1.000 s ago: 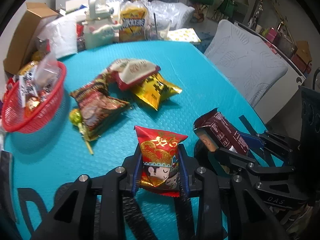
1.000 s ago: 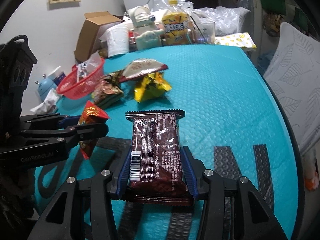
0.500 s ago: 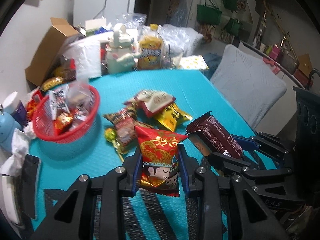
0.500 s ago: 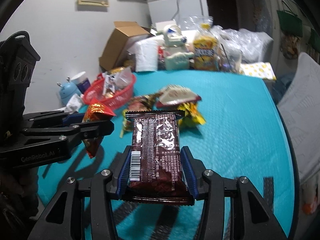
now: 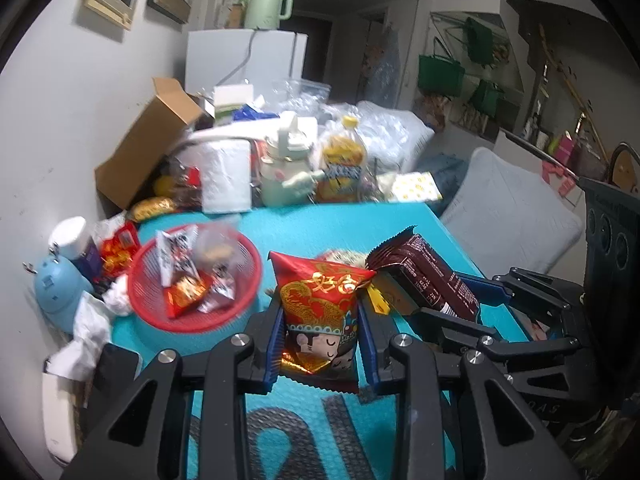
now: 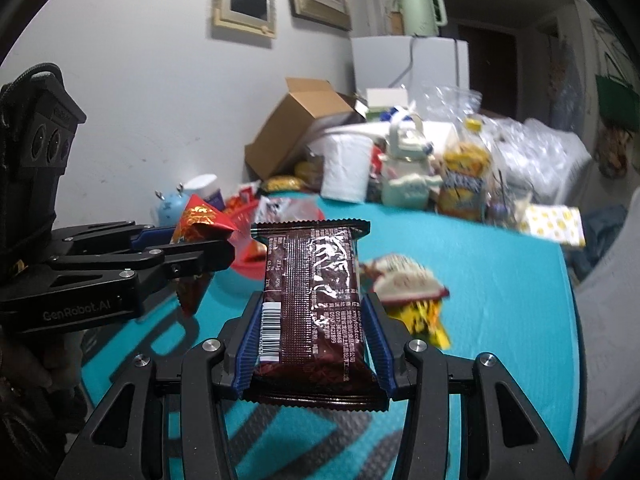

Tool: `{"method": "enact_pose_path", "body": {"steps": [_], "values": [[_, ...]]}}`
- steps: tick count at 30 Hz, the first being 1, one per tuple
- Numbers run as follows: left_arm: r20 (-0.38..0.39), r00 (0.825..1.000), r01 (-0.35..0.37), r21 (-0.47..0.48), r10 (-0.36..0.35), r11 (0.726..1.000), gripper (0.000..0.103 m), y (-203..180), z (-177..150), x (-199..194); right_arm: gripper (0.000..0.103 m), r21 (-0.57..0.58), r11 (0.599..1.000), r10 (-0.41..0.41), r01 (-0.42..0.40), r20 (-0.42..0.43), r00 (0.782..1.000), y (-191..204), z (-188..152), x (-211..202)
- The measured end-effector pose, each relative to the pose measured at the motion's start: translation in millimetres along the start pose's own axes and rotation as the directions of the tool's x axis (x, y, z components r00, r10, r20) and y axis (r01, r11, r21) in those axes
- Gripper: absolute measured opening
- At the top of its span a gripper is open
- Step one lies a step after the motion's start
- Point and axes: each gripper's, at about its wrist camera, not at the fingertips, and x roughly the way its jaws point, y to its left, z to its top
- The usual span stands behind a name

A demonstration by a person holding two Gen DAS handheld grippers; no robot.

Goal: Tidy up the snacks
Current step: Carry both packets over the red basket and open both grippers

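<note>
Both grippers, left gripper (image 5: 320, 340) and right gripper (image 6: 312, 344), have risen, still clamping snacks

The surface (image 5: 304, 224) is bright teal with a bubbled texture and dark grey lettering. A red mesh basket (image 5: 240, 312) sits on it, while one snack pouch (image 5: 320, 304) is red with gold dragon print and a cartoon face. The other wrapper (image 6: 312, 300) is glossy dark brown with white print and a barcode.

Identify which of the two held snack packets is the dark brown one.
The dark brown packet, clamped in the right gripper; the left gripper holds a red packet.
</note>
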Motion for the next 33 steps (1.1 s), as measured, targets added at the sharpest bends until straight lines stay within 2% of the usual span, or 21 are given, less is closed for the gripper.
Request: {"method": "enact_pose_path", "body": {"steps": [9,16,26,33], "values": [[0.071,0.997,-0.037,-0.002,0.037,0.999,0.031,28,26,-11,0.048,-0.053,0.998,0.040,-0.038,0.035,0.999,15,40,21],[0.095,0.993,-0.072,-0.016,0.073,0.997,0.031,57,42,-6,0.048,-0.090,0.994,0.065,-0.061,0.045,0.997,25,68,47],[0.070,0.991,-0.112,-0.062,0.116,0.992,0.031,105,49,25,0.048,-0.099,0.991,0.096,-0.094,0.016,0.995,31,92,104],[0.025,0.990,-0.133,-0.107,0.136,0.985,0.031,136,45,54,0.048,-0.101,0.992,0.076,-0.078,-0.019,0.997,30,96,144]]}}
